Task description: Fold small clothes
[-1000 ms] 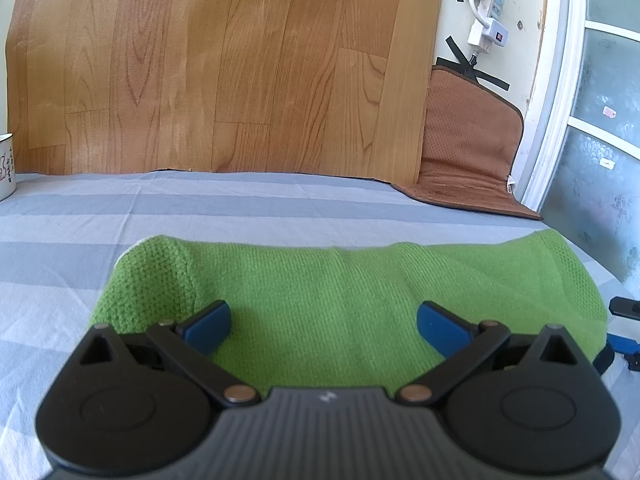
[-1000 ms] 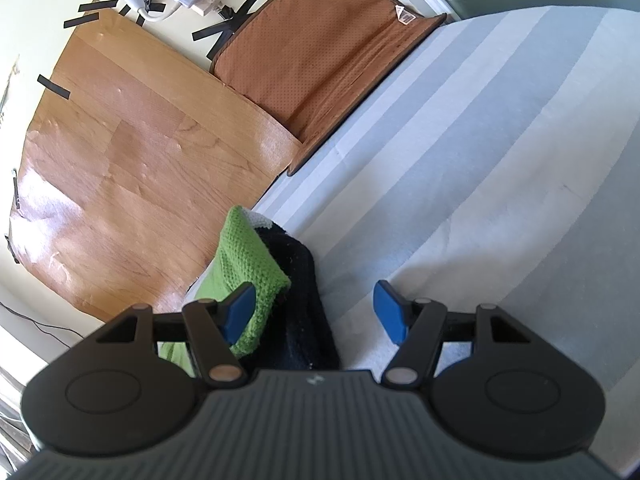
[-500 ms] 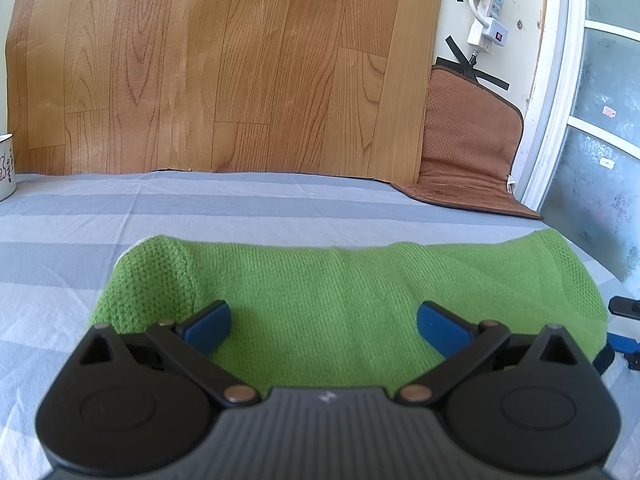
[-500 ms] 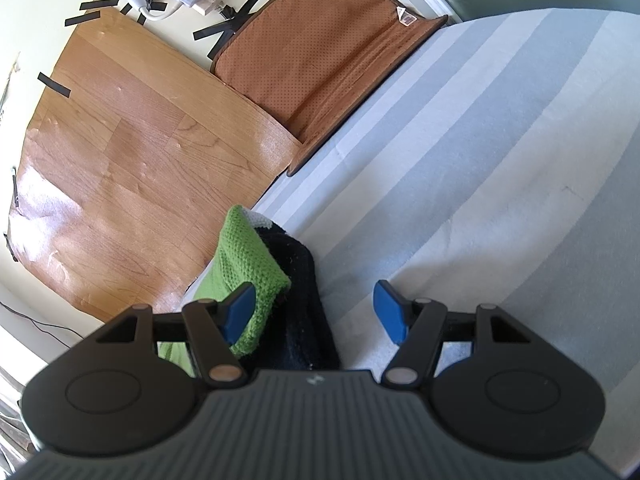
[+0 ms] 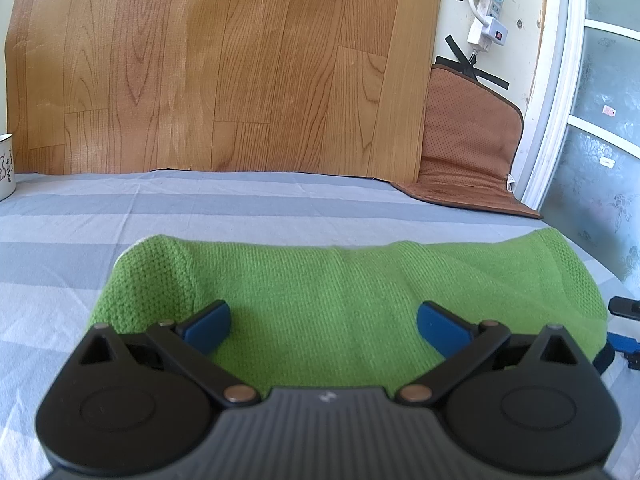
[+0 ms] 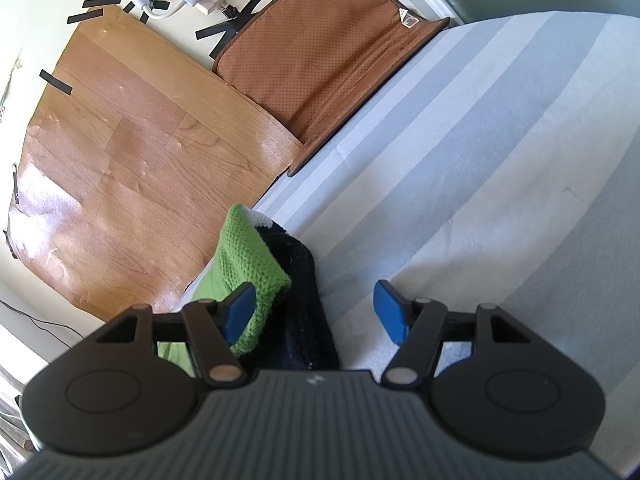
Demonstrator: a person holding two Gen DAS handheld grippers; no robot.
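While flat on striped sheet (image 5: 280,208): green sock (image 5: 340,292) (lengthwise).

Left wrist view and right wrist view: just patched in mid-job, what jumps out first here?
The bright green knitted sock grabs the eye, stretched sideways across the striped grey sheet just ahead of the open left claw. In the right wrist view its end lies on a dark, fuzzy piece, in front of the open right claw. Behind, a wood-pattern sheet covers the wall.
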